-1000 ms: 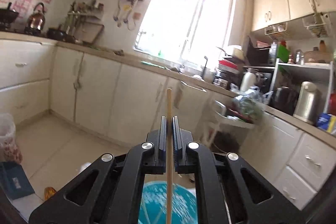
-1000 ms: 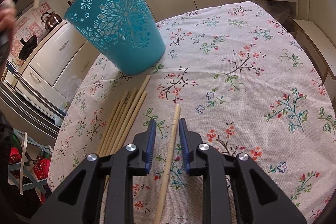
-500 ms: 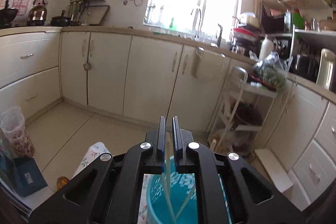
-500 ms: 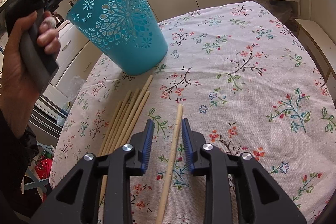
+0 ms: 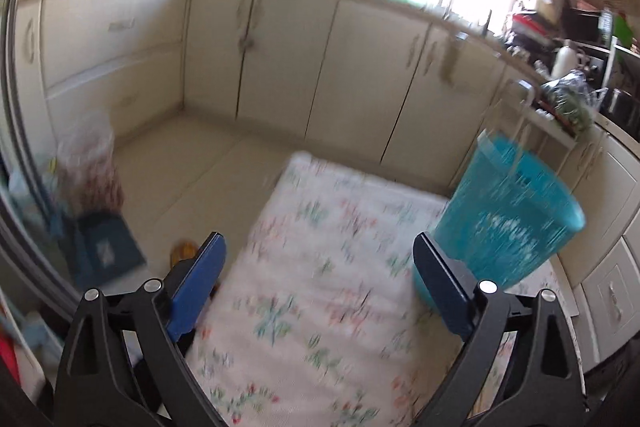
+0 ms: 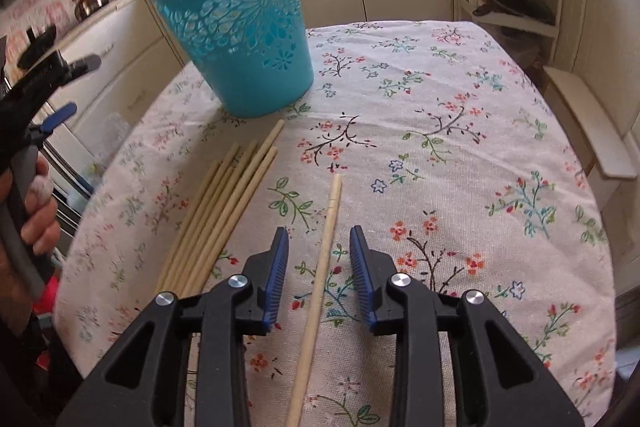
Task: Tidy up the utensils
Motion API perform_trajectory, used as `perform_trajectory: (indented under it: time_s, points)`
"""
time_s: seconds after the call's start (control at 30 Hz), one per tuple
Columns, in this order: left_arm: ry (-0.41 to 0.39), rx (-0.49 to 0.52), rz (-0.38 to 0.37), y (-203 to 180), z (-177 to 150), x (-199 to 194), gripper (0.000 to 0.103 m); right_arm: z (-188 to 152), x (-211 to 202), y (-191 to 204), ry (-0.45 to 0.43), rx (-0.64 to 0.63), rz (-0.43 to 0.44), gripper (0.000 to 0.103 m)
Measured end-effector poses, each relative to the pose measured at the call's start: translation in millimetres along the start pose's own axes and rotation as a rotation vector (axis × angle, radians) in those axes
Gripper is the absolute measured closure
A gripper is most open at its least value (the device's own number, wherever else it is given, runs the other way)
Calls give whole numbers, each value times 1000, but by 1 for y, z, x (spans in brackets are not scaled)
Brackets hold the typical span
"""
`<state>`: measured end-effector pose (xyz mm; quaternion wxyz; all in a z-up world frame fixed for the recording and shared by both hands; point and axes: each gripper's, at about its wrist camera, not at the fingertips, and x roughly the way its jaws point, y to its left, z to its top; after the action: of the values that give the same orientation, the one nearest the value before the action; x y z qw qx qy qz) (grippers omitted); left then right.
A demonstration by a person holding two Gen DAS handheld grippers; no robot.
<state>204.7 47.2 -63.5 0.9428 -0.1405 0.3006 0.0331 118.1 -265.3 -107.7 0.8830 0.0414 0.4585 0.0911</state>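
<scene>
The left tool (image 5: 316, 263) has just sprung wide, its blue pads far apart with nothing between them, only the blurred floral cloth of the tabletop (image 5: 320, 307) below. Just past its right pad stands the turquoise openwork basket (image 5: 508, 219), upright on the cloth; pale streaks above the basket's rim may be sticks inside, but the blur makes that uncertain. In the right wrist view the left tool (image 6: 60, 87) shows at the far left edge, gripped by a hand (image 6: 36, 211) off the tabletop's side. The right tool (image 6: 320, 267) hangs low over the cloth, jaws part open and lately widening a little, straddling a single chopstick (image 6: 320, 275) that lies flat and runs lengthwise between the pads without either pad touching it. To the left of this tool, apart from the lone stick, lies a bundle of chopsticks (image 6: 220, 211), side by side, their far ends pointing at the basket (image 6: 240, 35), which stands ahead and left of the tool.
</scene>
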Motion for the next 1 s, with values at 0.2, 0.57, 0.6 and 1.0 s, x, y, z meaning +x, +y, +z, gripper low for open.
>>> perform_trajectory:
  time_s: [0.2, 0.57, 0.6, 1.0]
  points:
    - [117, -45, -61, 9, -33, 22, 12, 3, 4, 16, 89, -134, -123, 75]
    - [177, 31, -55, -10, -52, 36, 8, -2, -22, -10, -20, 71, 88, 97]
    - [178, 32, -55, -10, -52, 36, 8, 2, -29, -8, -42, 89, 126, 97]
    - [189, -78, -78, 7, -50, 41, 8, 159, -124, 33, -502, 115, 369, 97]
